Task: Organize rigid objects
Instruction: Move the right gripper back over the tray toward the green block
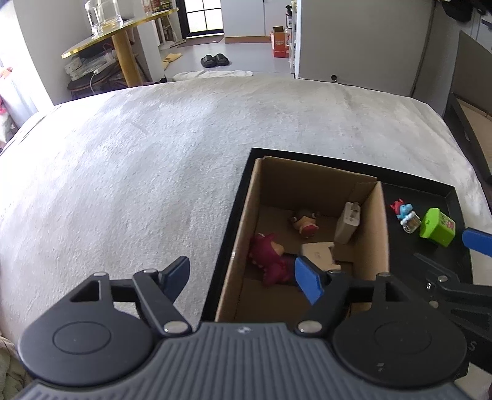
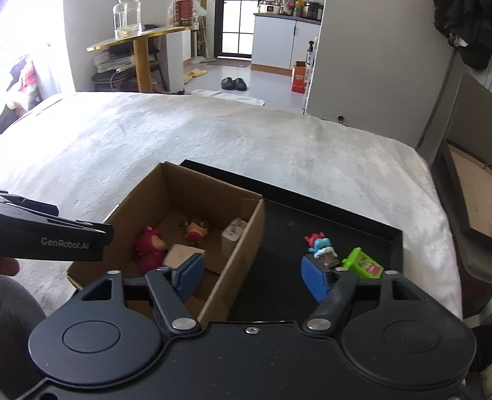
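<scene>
Sorting step between placements: both pairs of fingers, left gripper [image 1: 243, 278] and right gripper [image 2: 252, 274], stand wide and empty. Open brown cardboard box [image 2: 243, 246] lies below the left fingers; green plastic cube [image 2: 364, 264] beyond the right fingers probably needs grasping next.

Daylight floods in from the far glass door [image 2: 235, 27] and left — bright, sharp centre, fisheye-bent edges, slight motion blur.

The pink dinosaur toy [image 1: 272, 261] lies partly hidden behind the left gripper [image 1: 243, 278].
</scene>
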`<state>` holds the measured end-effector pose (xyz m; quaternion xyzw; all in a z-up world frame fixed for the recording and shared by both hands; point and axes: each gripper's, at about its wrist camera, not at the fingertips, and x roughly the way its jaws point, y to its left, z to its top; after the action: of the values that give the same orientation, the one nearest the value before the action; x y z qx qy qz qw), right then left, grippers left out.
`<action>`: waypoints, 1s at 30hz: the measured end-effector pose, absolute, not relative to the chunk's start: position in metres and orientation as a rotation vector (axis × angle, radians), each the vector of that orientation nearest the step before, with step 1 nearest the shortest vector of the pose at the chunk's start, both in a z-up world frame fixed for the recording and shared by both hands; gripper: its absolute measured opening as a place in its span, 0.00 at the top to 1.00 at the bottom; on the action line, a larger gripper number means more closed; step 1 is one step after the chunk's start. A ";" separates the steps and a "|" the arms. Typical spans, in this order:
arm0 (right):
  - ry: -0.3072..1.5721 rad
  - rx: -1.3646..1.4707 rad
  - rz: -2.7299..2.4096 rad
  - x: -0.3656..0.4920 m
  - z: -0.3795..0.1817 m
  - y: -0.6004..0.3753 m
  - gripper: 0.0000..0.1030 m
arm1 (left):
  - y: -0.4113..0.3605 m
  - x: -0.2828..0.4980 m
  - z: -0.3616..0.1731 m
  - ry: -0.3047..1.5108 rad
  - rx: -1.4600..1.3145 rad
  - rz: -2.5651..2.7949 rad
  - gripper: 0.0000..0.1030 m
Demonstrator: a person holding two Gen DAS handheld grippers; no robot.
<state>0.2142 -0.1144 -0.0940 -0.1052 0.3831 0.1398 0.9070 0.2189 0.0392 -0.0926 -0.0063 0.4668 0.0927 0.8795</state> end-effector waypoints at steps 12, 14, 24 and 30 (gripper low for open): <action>0.783 -0.135 0.228 0.218 -0.099 -0.153 0.26 | 0.011 0.225 -0.087 0.955 0.051 0.210 0.26; 0.776 -0.121 0.221 0.219 -0.099 -0.159 0.25 | 0.005 0.226 -0.085 0.946 0.070 0.210 0.25; 0.776 -0.042 0.195 0.227 -0.108 -0.189 0.23 | -0.021 0.237 -0.087 0.947 0.135 0.217 0.25; 0.782 0.004 0.180 0.233 -0.116 -0.205 0.23 | -0.037 0.243 -0.092 0.953 0.179 0.209 0.25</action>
<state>0.2334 -0.2054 -0.1158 0.0021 0.3804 0.0878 0.9206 0.2433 -0.0373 -0.0923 0.0860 0.4570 0.1004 0.8796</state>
